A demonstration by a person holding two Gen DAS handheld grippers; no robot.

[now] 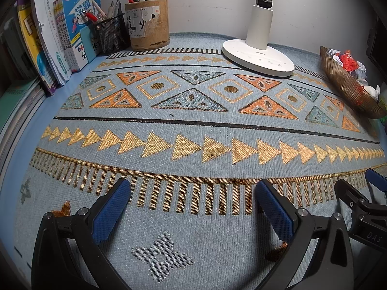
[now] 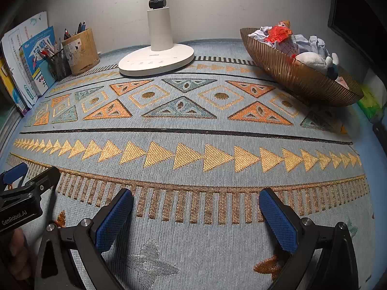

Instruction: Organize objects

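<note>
Woven blue cloth (image 1: 193, 125) with bands of gold triangles, orange and teal triangles and black lines is spread over nearly the whole surface, and every other thing is set along its far edge against a pale wall. A white desk lamp (image 2: 157, 60) is stood at the back near the middle, its round base resting on the cloth and its column rising out of view. To the right of the lamp, well apart from it, a ribbed bronze-coloured bowl (image 2: 302, 82) is seen; crumpled paper (image 2: 307, 41), a small red-and-orange doll (image 2: 280, 32) and a white plush toy (image 2: 314, 60) are piled inside it. At the far left, books (image 1: 72, 36) are leaned upright in a row. Just beside them a black mesh pen cup (image 1: 111, 35) and a bamboo pen holder (image 1: 150, 24) are placed touching or nearly touching, both filled with pens. The left tool (image 1: 193, 210) is held low over the near part of the cloth, its blue-padded fingers spread wide with nothing between them. The right tool (image 2: 196, 217) is held alongside it in the same way, spread wide and empty. Part of a hand (image 2: 17, 253) is glimpsed at the lower left of the right wrist view.
</note>
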